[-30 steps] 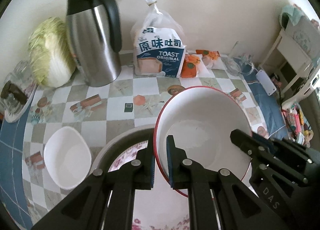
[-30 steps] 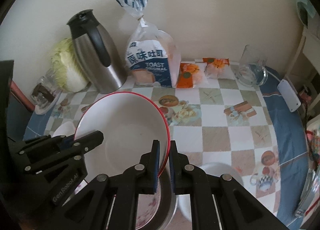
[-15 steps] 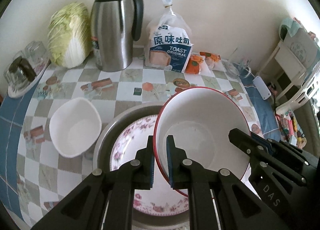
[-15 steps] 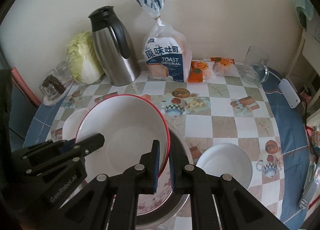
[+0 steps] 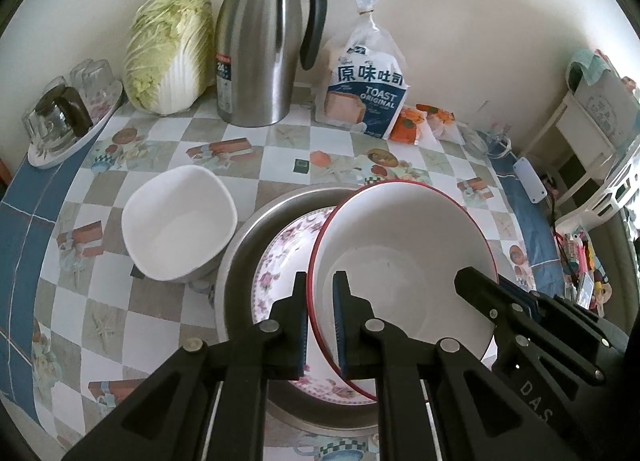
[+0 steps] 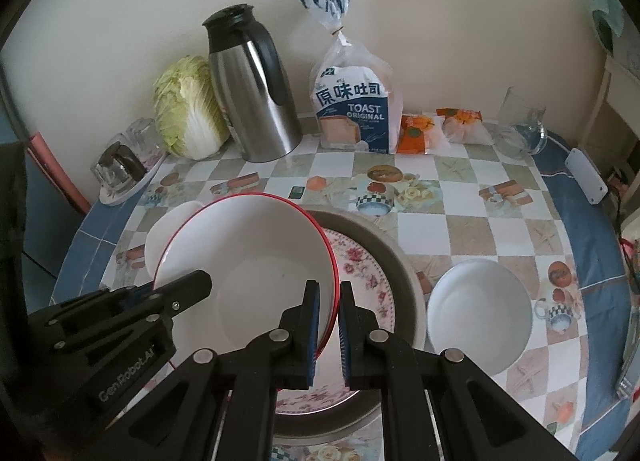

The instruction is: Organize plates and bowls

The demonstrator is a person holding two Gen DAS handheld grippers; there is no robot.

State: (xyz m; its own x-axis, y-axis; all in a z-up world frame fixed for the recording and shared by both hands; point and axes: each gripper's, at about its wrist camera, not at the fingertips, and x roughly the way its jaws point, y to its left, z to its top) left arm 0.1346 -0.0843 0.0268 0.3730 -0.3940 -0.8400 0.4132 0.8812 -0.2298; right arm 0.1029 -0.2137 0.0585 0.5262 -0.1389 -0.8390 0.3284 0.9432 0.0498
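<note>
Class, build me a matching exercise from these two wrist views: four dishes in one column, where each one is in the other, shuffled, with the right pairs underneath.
1. red-rimmed white bowl
2. floral-patterned plate
3. squarish white bowl
4. round white bowl

A. on the tablecloth, left of the metal basin
B. lying inside the basin
C. gripped at its rim by the left gripper and right gripper
D. on the tablecloth, right of the basin

Pairs: 1-C, 2-B, 3-A, 4-D

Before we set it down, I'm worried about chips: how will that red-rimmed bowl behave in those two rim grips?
The red-rimmed bowl looks glazed, so probably slippery and brittle. The left gripper and right gripper pinch only opposite rims; it could tilt. Touching the floral plate may clink.
</note>
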